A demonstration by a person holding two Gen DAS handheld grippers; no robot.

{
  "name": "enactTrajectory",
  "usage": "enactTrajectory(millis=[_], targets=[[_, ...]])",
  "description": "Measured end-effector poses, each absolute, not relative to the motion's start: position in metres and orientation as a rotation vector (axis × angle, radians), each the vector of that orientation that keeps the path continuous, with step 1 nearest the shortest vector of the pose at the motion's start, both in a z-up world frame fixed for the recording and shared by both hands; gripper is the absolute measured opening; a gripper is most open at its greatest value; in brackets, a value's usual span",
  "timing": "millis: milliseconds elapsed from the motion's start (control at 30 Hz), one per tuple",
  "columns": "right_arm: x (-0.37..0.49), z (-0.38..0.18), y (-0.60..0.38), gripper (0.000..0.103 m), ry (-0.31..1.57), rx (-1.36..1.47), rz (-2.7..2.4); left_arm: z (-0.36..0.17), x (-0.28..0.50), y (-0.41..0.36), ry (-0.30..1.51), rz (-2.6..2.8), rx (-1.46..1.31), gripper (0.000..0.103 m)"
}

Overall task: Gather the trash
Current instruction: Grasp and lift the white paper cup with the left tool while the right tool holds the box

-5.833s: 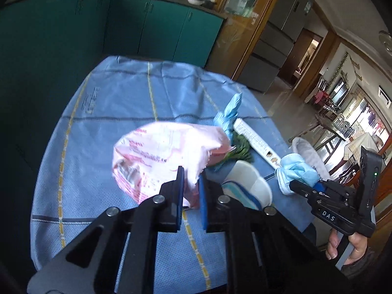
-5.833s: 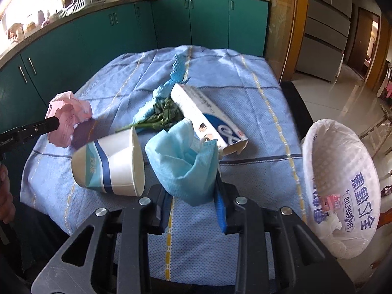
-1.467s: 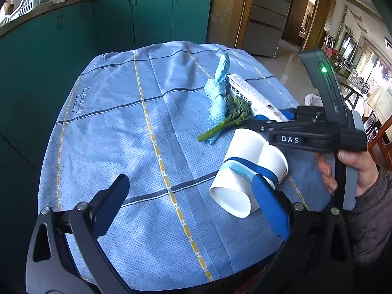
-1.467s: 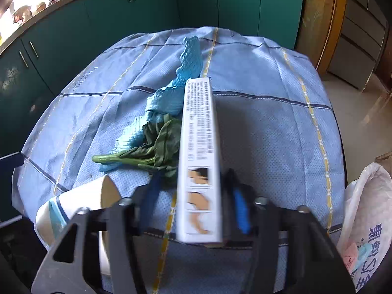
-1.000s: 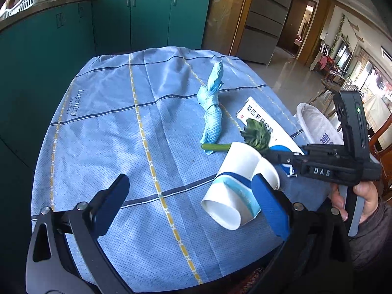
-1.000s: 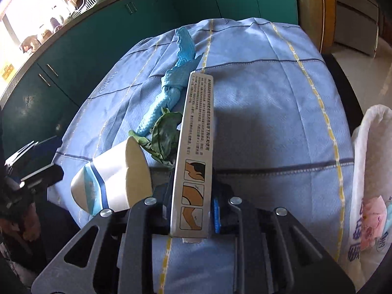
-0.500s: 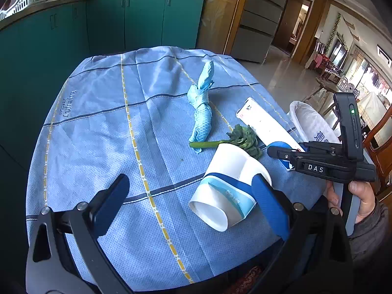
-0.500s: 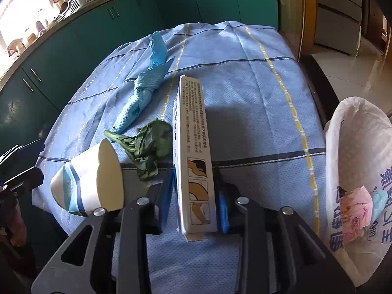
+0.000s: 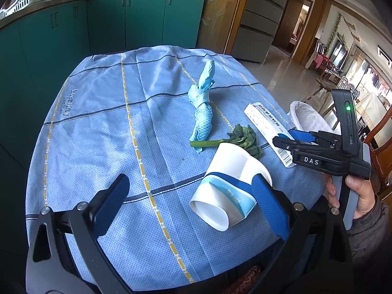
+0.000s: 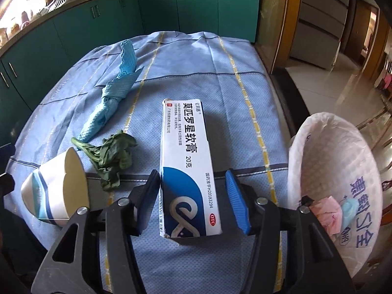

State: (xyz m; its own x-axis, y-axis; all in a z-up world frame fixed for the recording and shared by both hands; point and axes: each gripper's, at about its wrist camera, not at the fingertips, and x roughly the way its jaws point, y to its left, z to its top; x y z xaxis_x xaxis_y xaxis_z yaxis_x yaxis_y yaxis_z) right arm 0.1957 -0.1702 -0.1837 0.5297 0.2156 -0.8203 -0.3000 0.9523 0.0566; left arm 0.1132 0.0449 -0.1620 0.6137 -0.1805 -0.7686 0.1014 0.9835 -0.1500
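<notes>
A white and blue ointment box (image 10: 187, 169) lies flat on the blue tablecloth between the open jaws of my right gripper (image 10: 193, 201); it also shows in the left wrist view (image 9: 268, 128). A crushed white paper cup (image 9: 229, 191) with a blue band lies on its side just left of my left gripper's right finger; my left gripper (image 9: 191, 201) is wide open and empty. A wilted green leaf (image 10: 110, 158) and a twisted blue cloth (image 9: 202, 112) lie beyond the cup. The white-lined trash bin (image 10: 335, 178) stands right of the table, with pink and blue trash inside.
The table under the blue cloth (image 9: 98, 127) is oval, with edges close on all sides. Teal kitchen cabinets (image 9: 122, 22) run behind and left. A wooden door frame and tiled floor (image 10: 343, 73) lie to the right. A hand (image 9: 360, 196) holds the right gripper.
My right gripper has opened and the ointment box, held on edge before, now lies flat on the cloth between its jaws. The left gripper stays open by the cup.
</notes>
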Motion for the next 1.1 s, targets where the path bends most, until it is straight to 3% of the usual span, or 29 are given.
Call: enactTrajectory(millis=[200,333,500,800,1100], targets=[[0.197,-0.178,-0.163,0.058,0.916,-0.177,0.238,-0.158,0.112,0.044,0.876,-0.147,-0.083,0.099],[0.193,-0.173,-0.150,0.071,0.904,-0.193,0.295,-0.154,0.111,0.045,0.866,-0.124,-0.070,0.099],[0.191,-0.182,-0.129,0.075,0.915,-0.257,0.313,-0.153,0.111,0.047,0.866,-0.120,-0.075,0.099],[0.202,-0.188,-0.142,0.075,0.933,-0.216,0.258,-0.157,0.119,0.019,0.899,-0.221,0.016,0.099],[0.208,-0.196,-0.154,0.075,0.957,-0.170,0.262,-0.200,0.141,-0.024,1.028,-0.307,0.196,0.100]])
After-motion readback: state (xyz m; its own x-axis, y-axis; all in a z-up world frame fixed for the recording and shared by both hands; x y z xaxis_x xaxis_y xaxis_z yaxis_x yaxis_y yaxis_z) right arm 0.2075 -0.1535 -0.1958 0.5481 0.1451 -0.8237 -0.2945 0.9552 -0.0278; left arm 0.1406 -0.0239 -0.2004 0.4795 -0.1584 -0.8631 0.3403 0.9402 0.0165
